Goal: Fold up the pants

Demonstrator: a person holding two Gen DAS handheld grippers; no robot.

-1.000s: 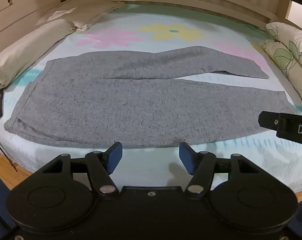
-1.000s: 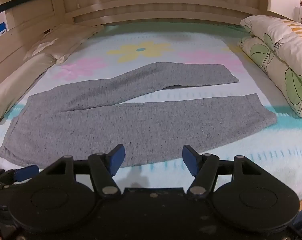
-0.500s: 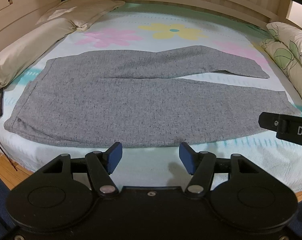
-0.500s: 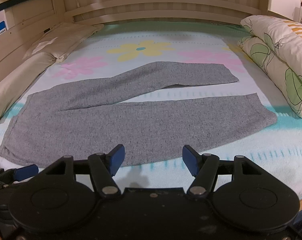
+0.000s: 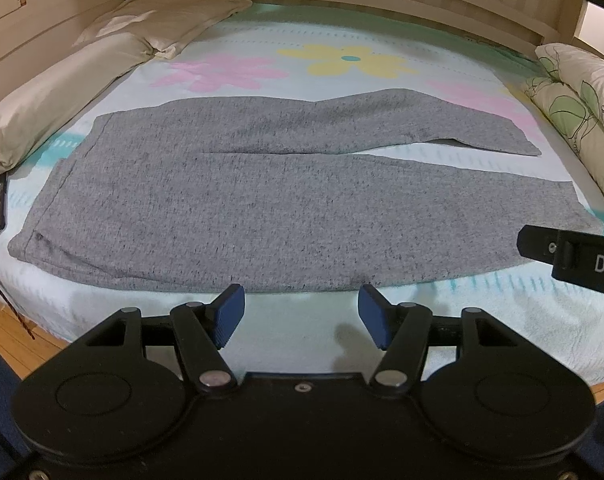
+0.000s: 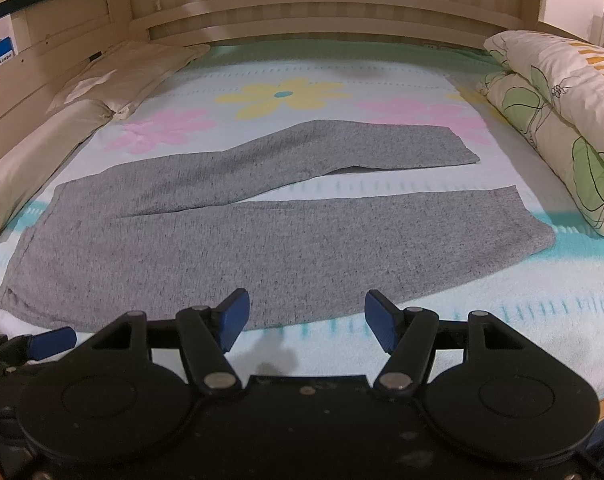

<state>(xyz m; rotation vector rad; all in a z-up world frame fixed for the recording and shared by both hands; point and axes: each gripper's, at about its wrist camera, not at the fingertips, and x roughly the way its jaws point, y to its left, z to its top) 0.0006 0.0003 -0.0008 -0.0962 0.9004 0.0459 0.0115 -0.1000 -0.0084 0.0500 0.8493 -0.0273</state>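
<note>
1. Through the left wrist camera, I am seeing my left gripper (image 5: 302, 318) hovering at 6 o'clock above the near edge of the bed (image 5: 342, 336), its blue-padded tongs spread wide and gripping nothing.
2. The grey pants (image 5: 261, 208) are lying flat across the middle of the frame, just beyond the fingertips and not touching them; the waistband is sitting toward 9 o'clock and both legs are stretching toward 3 o'clock, the far leg angling away from the near one so a wedge of sheet is showing between them.
3. Cream pillows (image 5: 61, 100) are resting at 10 o'clock, a floral quilt (image 5: 582, 112) at 2 o'clock, and part of my right gripper (image 5: 570, 250) is poking in at 3 o'clock.
4. Through the right wrist camera, I am seeing my right gripper (image 6: 306, 322) hovering at 6 o'clock, tongs likewise wide apart and empty, over the sheet at the pants' (image 6: 221, 248) near hem.
5. Here the pants are spreading from 9 o'clock to 3 o'clock, leg ends near the floral quilt (image 6: 562, 120).
6. A blue tip of my left gripper (image 6: 49, 342) is showing at 8 o'clock, and the cream pillows (image 6: 41, 152) at 10 o'clock.
</note>
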